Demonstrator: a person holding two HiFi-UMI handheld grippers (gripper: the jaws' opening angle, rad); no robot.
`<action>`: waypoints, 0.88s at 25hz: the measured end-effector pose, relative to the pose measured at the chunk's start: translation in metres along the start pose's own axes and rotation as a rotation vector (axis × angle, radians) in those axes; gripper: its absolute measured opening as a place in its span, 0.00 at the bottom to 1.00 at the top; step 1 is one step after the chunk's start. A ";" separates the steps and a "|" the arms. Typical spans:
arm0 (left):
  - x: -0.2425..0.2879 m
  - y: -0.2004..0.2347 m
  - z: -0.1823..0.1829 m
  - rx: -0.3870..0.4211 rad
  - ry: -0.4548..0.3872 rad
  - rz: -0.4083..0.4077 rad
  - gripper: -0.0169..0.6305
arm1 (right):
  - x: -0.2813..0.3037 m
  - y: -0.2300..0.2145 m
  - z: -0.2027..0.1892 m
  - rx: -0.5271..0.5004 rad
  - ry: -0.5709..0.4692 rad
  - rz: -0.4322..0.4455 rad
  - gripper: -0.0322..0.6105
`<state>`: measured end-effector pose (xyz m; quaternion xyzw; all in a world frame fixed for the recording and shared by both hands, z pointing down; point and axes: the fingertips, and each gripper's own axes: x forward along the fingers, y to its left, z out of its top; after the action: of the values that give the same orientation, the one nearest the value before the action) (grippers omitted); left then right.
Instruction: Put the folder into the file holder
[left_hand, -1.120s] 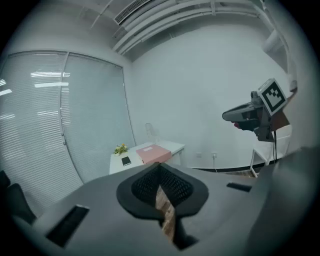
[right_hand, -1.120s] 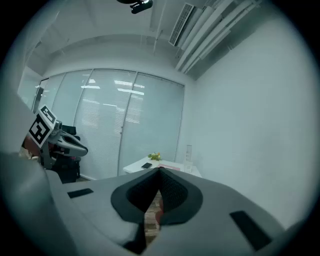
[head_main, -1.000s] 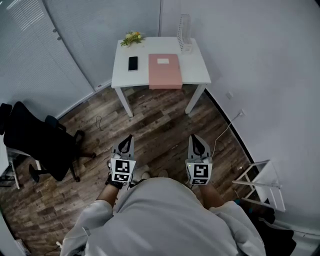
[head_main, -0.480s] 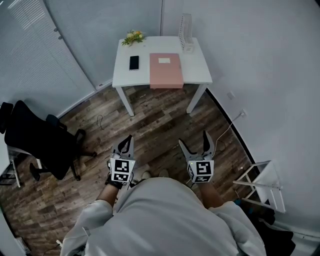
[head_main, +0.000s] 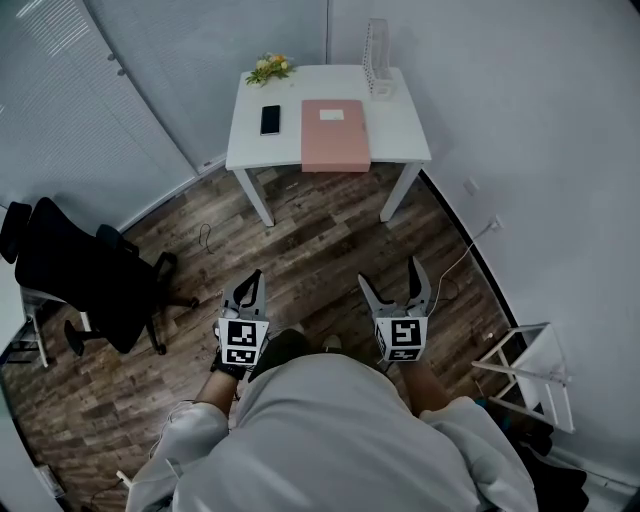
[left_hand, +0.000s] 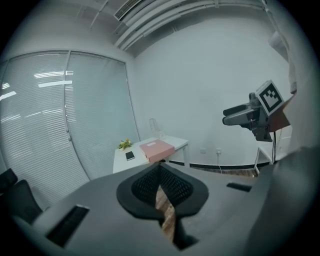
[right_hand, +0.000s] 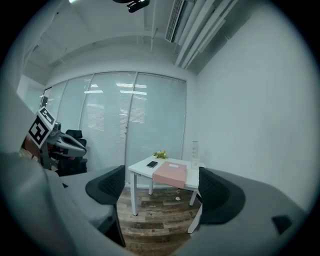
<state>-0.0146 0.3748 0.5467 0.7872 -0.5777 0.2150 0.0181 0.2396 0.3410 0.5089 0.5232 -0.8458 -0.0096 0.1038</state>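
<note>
A pink folder (head_main: 335, 135) lies flat on the white table (head_main: 400, 135) across the room, its near edge over the table's front. A clear file holder (head_main: 377, 60) stands upright at the table's back right corner. Both grippers hang over the wooden floor just before the person's body, far from the table. My left gripper (head_main: 251, 278) is shut and empty. My right gripper (head_main: 390, 275) has its jaws opening wide, with nothing between them. In the right gripper view the folder (right_hand: 171, 172) and file holder (right_hand: 195, 150) show between the spread fingers. The left gripper view shows the folder (left_hand: 156, 149) above the closed pads.
A black phone (head_main: 270, 119) and a small bunch of flowers (head_main: 270, 68) sit on the table's left half. A black office chair (head_main: 85, 275) stands at the left. A white rack (head_main: 530, 370) stands by the right wall, and a cable (head_main: 460, 260) runs to a wall socket.
My right gripper's jaws have gone from shut to wide apart. The left gripper stays shut. The table sits slightly higher in the head view.
</note>
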 end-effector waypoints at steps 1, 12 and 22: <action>0.000 0.001 -0.002 -0.003 0.005 0.009 0.04 | 0.003 -0.001 -0.003 -0.004 0.003 0.007 0.74; 0.067 0.050 -0.024 -0.045 0.046 0.013 0.04 | 0.087 -0.008 -0.023 0.004 0.069 0.015 0.74; 0.197 0.140 0.020 -0.031 0.007 -0.089 0.04 | 0.203 -0.029 -0.011 0.018 0.140 -0.094 0.74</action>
<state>-0.0892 0.1455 0.5682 0.8110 -0.5454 0.2077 0.0419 0.1802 0.1487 0.5494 0.5627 -0.8110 0.0296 0.1575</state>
